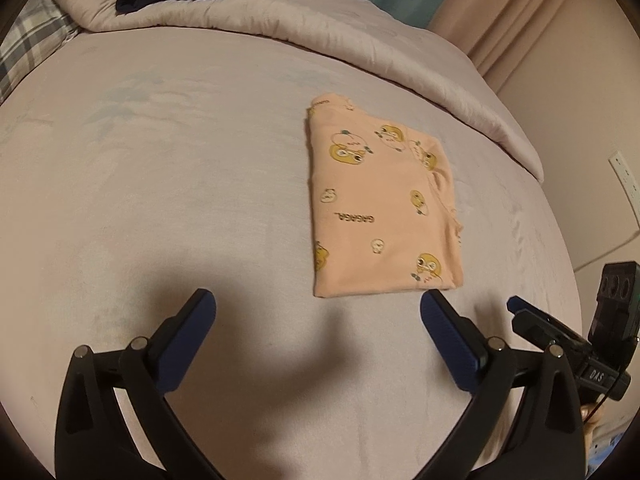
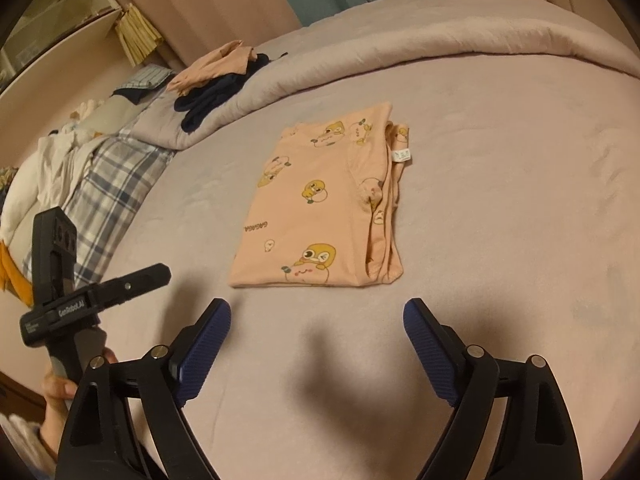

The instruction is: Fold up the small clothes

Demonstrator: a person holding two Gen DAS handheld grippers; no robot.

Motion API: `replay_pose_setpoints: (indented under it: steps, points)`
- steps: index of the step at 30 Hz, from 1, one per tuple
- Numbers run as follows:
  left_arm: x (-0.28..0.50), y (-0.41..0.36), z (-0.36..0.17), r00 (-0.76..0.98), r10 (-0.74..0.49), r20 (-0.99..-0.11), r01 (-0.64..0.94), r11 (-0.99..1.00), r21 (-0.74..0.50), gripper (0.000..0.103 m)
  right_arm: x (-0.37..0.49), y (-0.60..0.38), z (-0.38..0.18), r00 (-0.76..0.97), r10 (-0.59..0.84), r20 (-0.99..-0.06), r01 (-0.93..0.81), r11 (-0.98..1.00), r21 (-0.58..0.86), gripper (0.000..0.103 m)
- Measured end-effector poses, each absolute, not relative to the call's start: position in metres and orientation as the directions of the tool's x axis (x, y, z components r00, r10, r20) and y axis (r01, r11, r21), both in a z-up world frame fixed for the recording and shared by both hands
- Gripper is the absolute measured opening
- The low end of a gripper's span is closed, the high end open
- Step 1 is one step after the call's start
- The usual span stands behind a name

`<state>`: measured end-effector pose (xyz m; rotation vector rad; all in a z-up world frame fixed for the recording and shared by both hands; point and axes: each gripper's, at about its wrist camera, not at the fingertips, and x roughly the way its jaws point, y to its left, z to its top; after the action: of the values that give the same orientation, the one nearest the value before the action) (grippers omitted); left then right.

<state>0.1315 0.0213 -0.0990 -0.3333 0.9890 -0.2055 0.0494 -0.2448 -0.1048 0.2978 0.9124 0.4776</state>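
Folded peach garment with yellow cartoon print lies flat on the pale bedspread, a neat rectangle, layered edges and a white care tag along its right side in the right wrist view. It sits just ahead of the right gripper, beyond the fingertips and not touching them. From the left gripper it lies ahead and to the right, its near corner close to the right-hand fingertip.

Left gripper: jaws spread wide, nothing between the blue pads, only bare bedspread and shadow. Right gripper: jaws likewise wide apart, nothing held. Each gripper shows at the edge of the other's view, a hand on the left one's handle.

Farther off, past the garment, a rolled-back quilt runs across the bed. On it, ahead and left, a loose heap: dark navy clothing with another peach piece on top. Plaid fabric and white cloth lie far left of the right gripper. No containers can be made out; clothes lie loose on the bed. Curtains behind.
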Motion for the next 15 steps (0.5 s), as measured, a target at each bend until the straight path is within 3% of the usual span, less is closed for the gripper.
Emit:
replay_pose_setpoints:
  steps: [9, 15]
  points:
    - [0.14, 0.028, -0.106, 0.499, -0.376, -0.781, 0.035, 0.909, -0.416, 0.102, 0.055, -0.244, -0.109, 0.507, 0.512, -0.693, -0.26, 0.858, 0.444, 0.088]
    - [0.139, 0.029, -0.1, 0.558, -0.429, -0.71, 0.128, 0.89, -0.438, 0.102, 0.06, -0.247, -0.112, 0.505, 0.514, -0.693, -0.253, 0.856, 0.45, 0.088]
